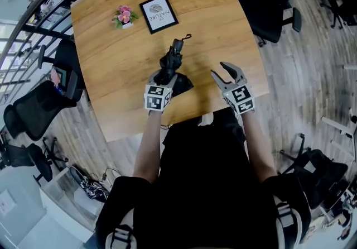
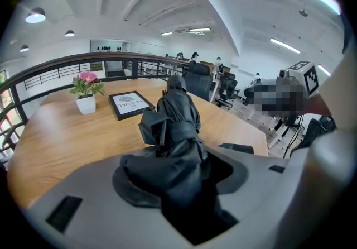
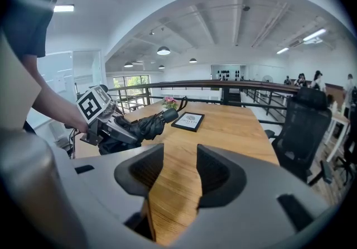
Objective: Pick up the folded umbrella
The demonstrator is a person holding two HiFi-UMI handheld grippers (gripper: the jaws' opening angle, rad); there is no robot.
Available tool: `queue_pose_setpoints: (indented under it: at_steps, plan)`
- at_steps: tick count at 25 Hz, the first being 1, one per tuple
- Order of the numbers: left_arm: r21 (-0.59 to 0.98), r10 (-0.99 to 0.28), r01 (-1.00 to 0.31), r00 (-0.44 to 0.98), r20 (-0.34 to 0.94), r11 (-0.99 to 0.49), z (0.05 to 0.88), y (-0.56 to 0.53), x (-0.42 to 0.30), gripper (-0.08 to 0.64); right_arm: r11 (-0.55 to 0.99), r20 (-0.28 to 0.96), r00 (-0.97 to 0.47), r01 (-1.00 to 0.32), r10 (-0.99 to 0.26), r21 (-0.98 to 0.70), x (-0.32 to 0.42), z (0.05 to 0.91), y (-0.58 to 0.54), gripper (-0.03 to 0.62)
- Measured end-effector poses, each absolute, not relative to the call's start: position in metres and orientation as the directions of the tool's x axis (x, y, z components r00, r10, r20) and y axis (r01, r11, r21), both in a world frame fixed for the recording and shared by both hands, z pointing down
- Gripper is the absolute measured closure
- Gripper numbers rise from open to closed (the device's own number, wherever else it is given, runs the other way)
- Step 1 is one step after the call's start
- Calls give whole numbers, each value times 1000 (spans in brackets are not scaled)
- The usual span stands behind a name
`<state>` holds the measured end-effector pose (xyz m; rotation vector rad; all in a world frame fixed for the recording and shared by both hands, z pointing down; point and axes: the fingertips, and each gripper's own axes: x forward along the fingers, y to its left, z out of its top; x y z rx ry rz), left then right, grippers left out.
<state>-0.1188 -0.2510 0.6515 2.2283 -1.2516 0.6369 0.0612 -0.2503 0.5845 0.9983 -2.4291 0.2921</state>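
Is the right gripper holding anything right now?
No, the right gripper stands open, with only the bare table showing between its jaws.

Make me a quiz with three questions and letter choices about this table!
1. Where is the picture frame?
A. beside the flower pot
B. on a chair
C. on the floor

2. What colour is the umbrella?
A. red
B. black
C. yellow

3. How are the right gripper jaws?
A. shut on a cup
B. squeezed together
C. apart, empty

Answers:
1 A: both sit close together on the table.
2 B: black fabric fills the left gripper.
3 C: only bare wood shows between them.
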Motion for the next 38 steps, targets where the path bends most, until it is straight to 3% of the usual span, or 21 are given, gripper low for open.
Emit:
queue_pose_setpoints:
  at_steps: [21,38]
  plan:
    - [53,-731,-849,483,482,-525,550,-243,-132,322,698,465,-602,-714,-649,51,43,550,-268,407]
    - [68,-769,-863,480,423,-501,518,-250,-153,322,724,392,-653,-688,-648,53,22,527,-277,405]
